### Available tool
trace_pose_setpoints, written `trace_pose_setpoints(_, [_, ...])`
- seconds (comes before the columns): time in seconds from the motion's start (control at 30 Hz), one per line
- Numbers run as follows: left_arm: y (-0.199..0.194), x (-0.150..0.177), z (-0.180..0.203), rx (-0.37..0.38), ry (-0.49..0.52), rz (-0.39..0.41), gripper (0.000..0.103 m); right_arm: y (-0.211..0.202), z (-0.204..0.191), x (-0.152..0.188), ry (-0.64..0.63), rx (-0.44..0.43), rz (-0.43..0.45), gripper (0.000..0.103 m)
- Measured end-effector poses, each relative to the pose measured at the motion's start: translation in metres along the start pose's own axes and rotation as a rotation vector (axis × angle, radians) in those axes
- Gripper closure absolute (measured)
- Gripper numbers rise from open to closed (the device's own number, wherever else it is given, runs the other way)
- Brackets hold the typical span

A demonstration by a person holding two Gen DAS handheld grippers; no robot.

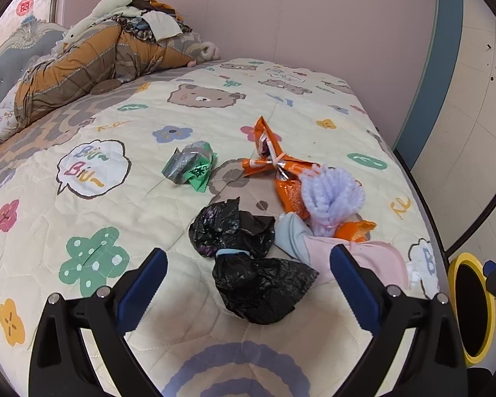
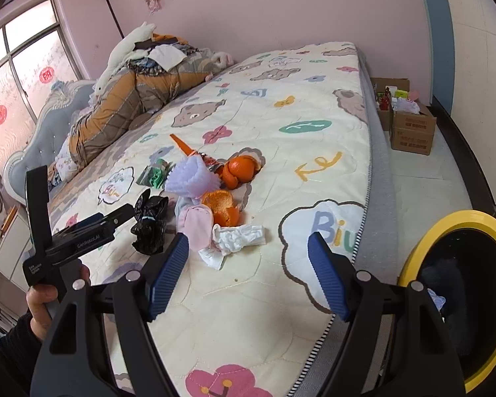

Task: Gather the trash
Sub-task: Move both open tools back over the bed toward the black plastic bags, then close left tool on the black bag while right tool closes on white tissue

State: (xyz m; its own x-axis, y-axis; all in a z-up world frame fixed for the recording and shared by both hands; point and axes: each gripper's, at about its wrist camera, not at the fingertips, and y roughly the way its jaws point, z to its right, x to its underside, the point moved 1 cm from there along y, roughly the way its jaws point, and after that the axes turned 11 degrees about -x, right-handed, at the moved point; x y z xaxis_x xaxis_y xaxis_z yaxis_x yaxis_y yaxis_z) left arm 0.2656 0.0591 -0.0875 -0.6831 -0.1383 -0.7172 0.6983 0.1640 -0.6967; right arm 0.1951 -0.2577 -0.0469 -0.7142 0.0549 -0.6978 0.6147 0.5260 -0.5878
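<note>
Trash lies on the bed quilt (image 1: 82, 225): a crumpled black plastic bag (image 1: 248, 264), a green wrapper (image 1: 190, 167), an orange snack wrapper (image 1: 274, 162), a lilac foam net (image 1: 330, 198) and a pink and blue cloth (image 1: 314, 244). My left gripper (image 1: 248, 284) is open, its fingers either side of the black bag, just above it. In the right wrist view I see orange peels (image 2: 228, 205) and crumpled white tissue (image 2: 234, 240). My right gripper (image 2: 248, 274) is open and empty over the quilt, short of the tissue. A yellow-rimmed bin (image 2: 463, 301) stands beside the bed.
A folded duvet and clothes pile (image 1: 115, 56) lies at the headboard end. The pink wall (image 1: 314, 16) runs along the far side. Cardboard boxes (image 2: 410, 125) stand on the floor past the bed's foot. The bed's edge (image 2: 377, 198) runs on my right.
</note>
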Motion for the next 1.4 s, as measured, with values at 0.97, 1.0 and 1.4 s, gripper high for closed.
trace_pose_setpoints(0.97, [0.064,0.008,0.009,0.045,-0.026,-0.094,0.008,0.125,0.016,-0.002,-0.092,0.029,-0.195,0.049])
trace_pose_setpoints(1.0, [0.065,0.009,0.009,0.053,-0.028,-0.096,0.009,0.125,0.017,-0.002,-0.082,0.016,-0.196,0.049])
trace_pose_setpoints(1.4, [0.073,0.017,0.015,0.106,-0.012,-0.152,0.058,0.138,0.01,-0.005,-0.001,-0.158,-0.212,0.063])
